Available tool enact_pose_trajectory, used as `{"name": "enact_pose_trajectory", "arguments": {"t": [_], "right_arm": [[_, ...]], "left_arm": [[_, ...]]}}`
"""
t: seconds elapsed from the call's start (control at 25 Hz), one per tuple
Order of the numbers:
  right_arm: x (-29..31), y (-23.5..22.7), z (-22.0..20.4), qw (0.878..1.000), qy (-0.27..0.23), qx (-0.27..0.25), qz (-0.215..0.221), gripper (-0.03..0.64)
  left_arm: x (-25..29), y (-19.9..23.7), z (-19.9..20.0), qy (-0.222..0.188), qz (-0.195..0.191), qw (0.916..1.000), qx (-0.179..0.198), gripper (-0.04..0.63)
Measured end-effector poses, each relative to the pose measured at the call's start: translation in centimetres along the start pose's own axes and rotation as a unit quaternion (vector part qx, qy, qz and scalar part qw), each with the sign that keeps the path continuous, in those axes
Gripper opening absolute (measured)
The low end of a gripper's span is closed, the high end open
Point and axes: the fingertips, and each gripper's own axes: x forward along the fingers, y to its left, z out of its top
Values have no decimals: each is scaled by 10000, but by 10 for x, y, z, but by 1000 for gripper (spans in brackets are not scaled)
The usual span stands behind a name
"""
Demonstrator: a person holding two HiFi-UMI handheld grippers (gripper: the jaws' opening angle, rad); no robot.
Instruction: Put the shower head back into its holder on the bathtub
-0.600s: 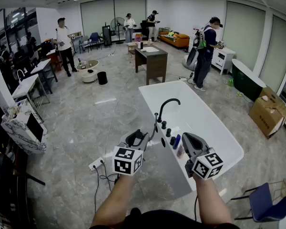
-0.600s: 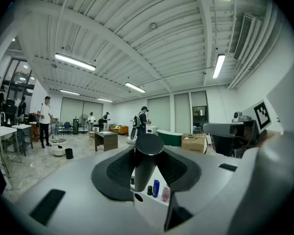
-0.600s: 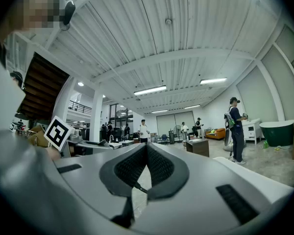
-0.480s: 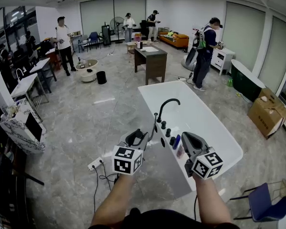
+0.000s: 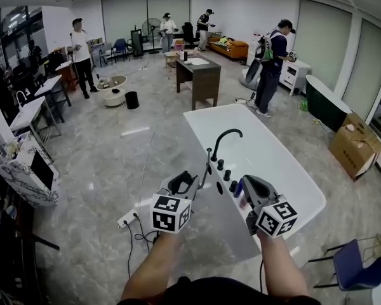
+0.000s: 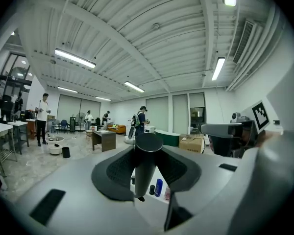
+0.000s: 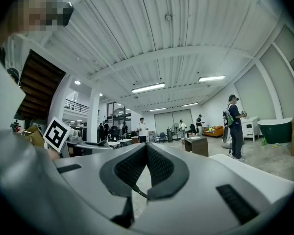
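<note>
My left gripper is shut on the dark cylindrical handle of the shower head, which stands upright between its pads. It hovers just left of the white bathtub, near the rim with the black arched faucet and a row of black knobs. A thin hose runs up from the left gripper toward the faucet base. My right gripper hangs over the tub's near rim with its pads touching at the tips and nothing between them. I cannot make out the holder.
A blue bottle stands on the tub rim by the right gripper. A power strip with cables lies on the floor to the left. A dark desk, several people, a cardboard box and a blue chair surround the area.
The head view has shifted slightly, so the tub and faucet sit a touch lower in the picture. Both grippers hold nearly the same places, the left still gripping the shower head.
</note>
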Motion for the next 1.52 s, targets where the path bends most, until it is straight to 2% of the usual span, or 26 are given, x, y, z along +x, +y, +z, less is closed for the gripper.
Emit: {"name": "enact_pose_trajectory", "arguments": {"t": [0.44, 0.8, 1.16, 1.52], "right_arm": [[37, 43, -2, 9997, 0, 54, 251, 15], [50, 39, -30, 9988, 284, 363, 178, 15], [100, 9, -40, 9963, 369, 637, 451, 15], [167, -44, -50, 9911, 389, 955, 841, 15]], "left_arm": [[-12, 31, -7, 34, -210, 9998, 25, 153], [-8, 44, -21, 101, -297, 9994, -111, 153], [32, 73, -15, 221, -108, 9997, -94, 153], [104, 105, -7, 345, 70, 9994, -31, 152]]}}
